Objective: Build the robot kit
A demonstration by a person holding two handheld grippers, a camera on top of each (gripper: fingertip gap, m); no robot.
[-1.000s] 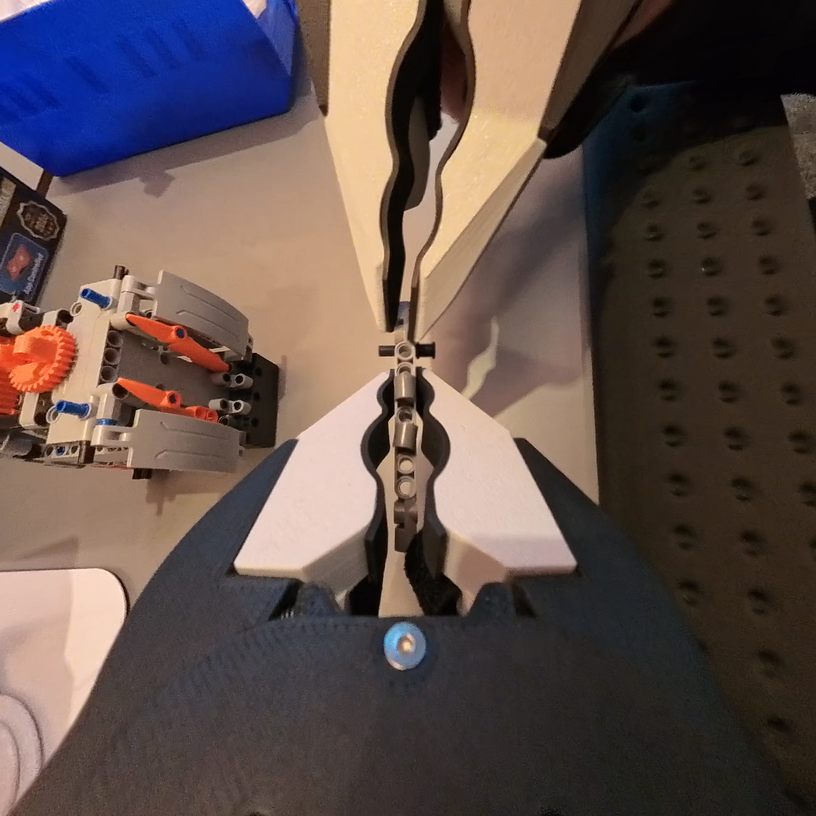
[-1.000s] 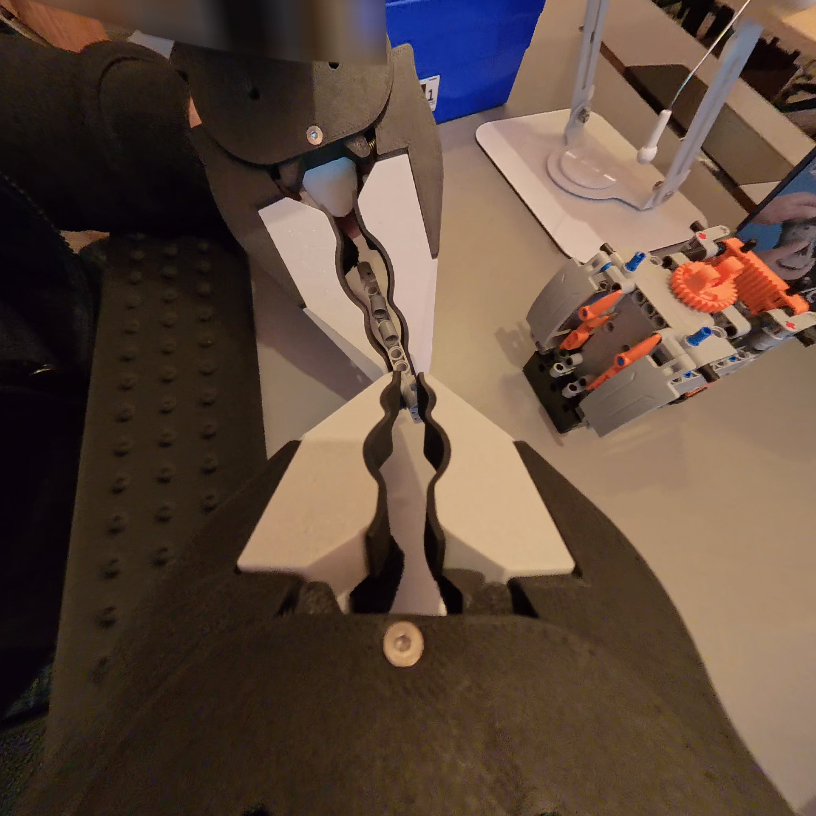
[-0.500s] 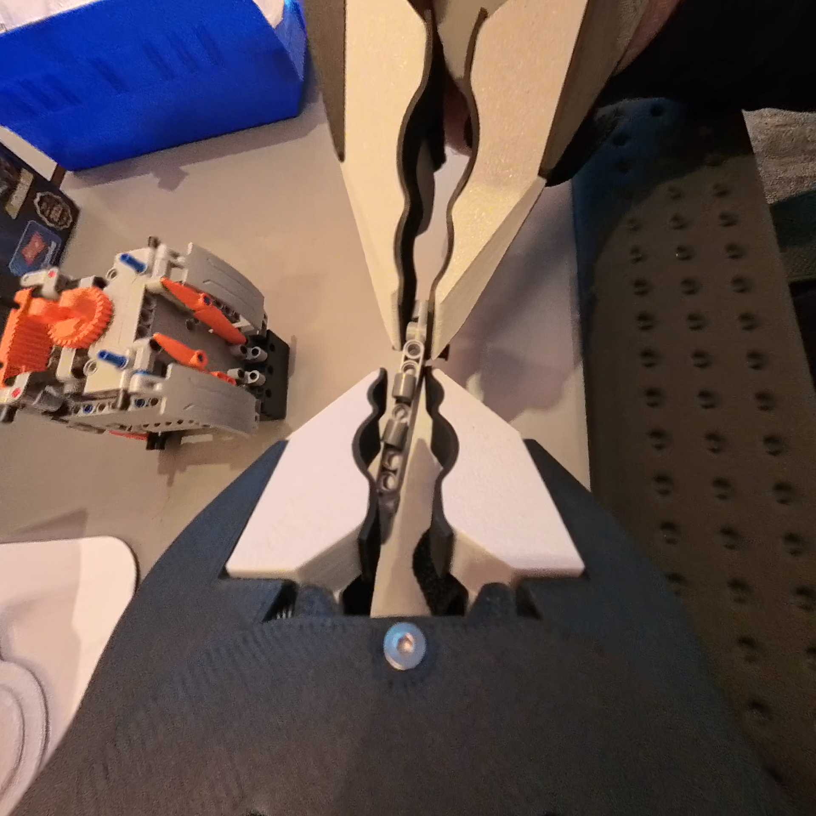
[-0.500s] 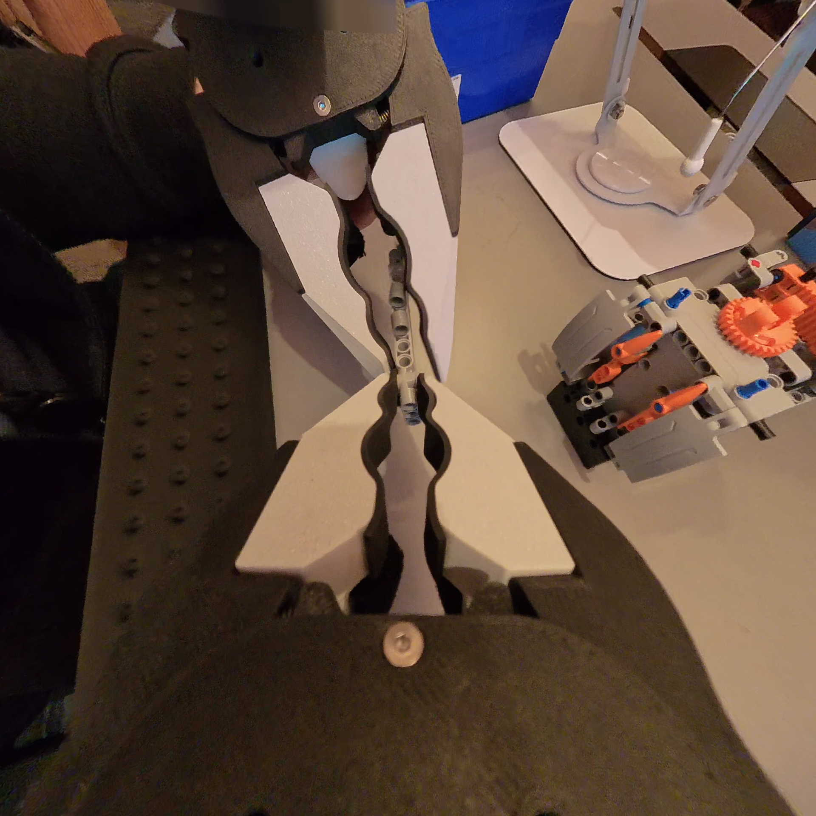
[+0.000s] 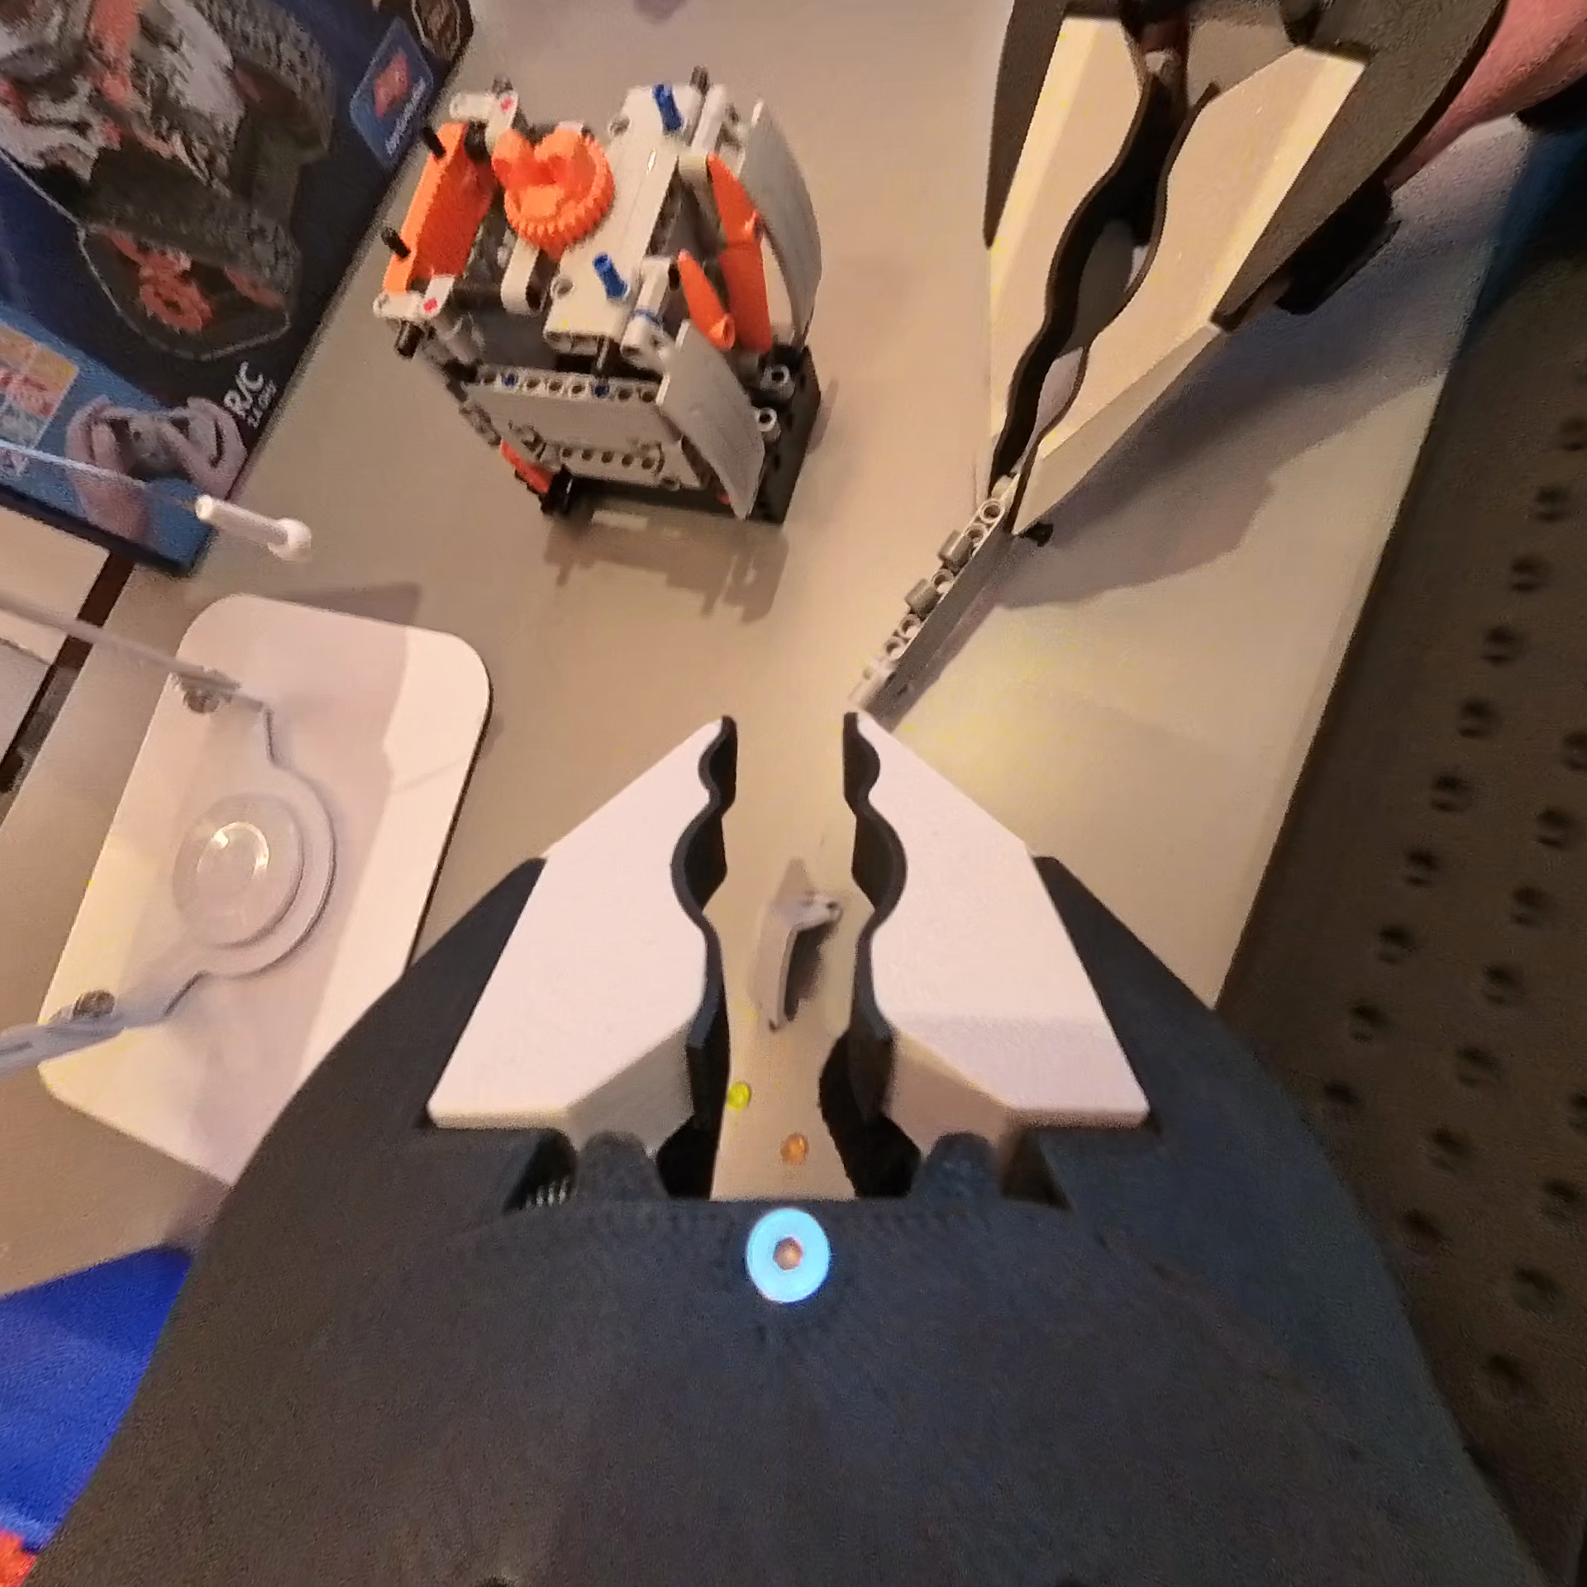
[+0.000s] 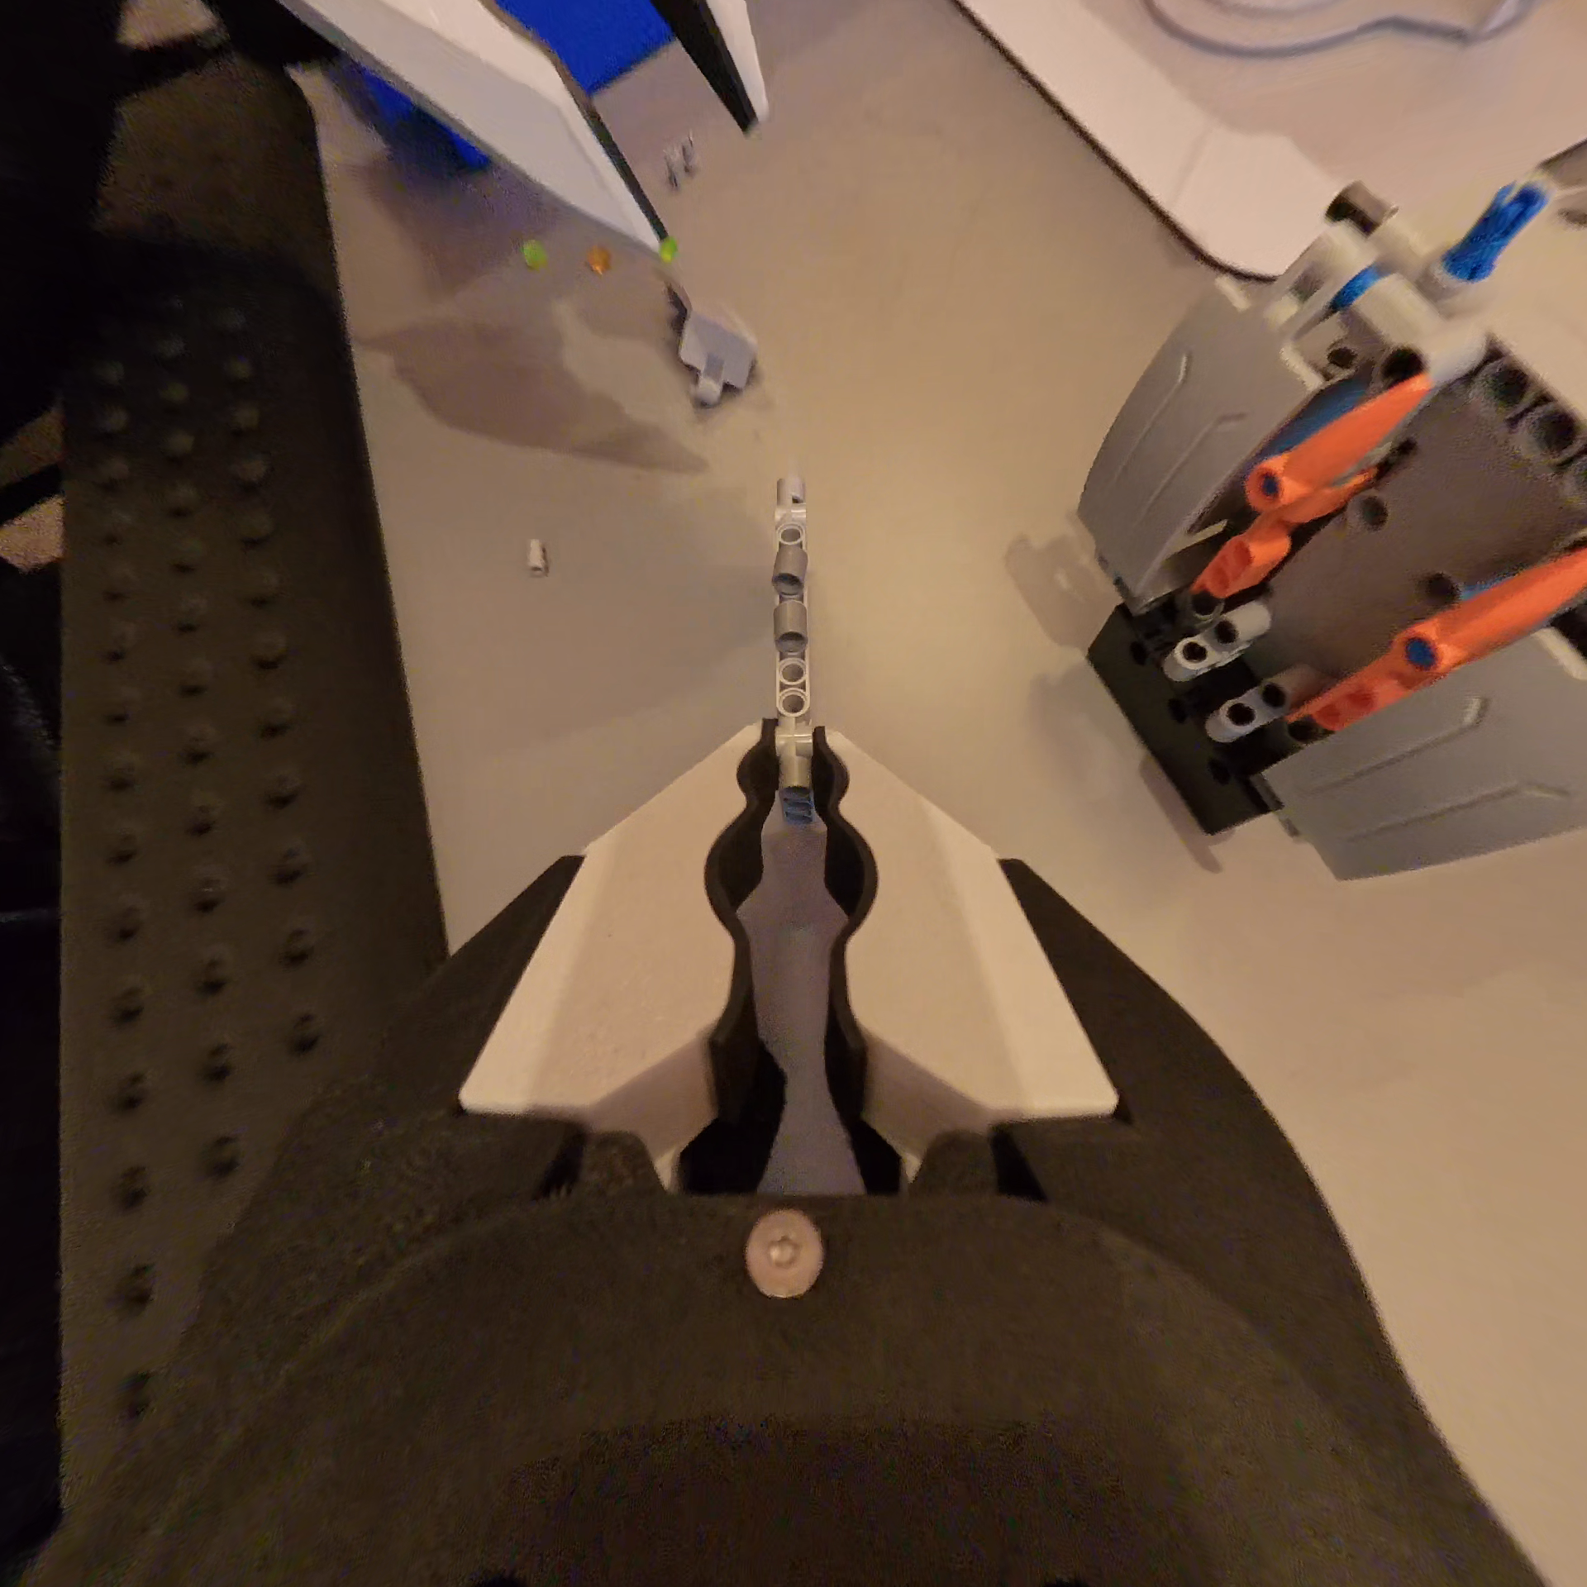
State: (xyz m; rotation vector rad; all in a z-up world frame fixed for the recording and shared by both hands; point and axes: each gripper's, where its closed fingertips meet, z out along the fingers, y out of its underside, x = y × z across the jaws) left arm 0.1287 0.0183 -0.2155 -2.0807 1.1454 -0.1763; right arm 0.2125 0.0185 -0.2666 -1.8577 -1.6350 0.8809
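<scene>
Clutter rings both claws: toy model (image 6: pixel 1374 550), studded mat (image 6: pixel 197 687), lamp base (image 5: pixel 258 842). Right gripper (image 6: pixel 792 756) pinches a grey beam (image 6: pixel 791 618) above the table (image 6: pixel 945 343); left gripper (image 5: pixel 788 738) hangs spread over a small grey piece (image 5: pixel 794 940).

Two grippers: the left gripper (image 5: pixel 788 734) gapes empty, the right gripper (image 6: pixel 792 738) pinches one grey beam (image 6: pixel 790 618). On the counter (image 5: pixel 601 618): one brick model (image 5: pixel 618 326), one loose grey panel piece (image 5: pixel 794 945), one small grey pin (image 6: pixel 536 556), three tiny studs (image 6: pixel 597 258), one white stand base (image 5: pixel 343 687), one box (image 5: pixel 172 172), one studded mat (image 6: pixel 197 687).
</scene>
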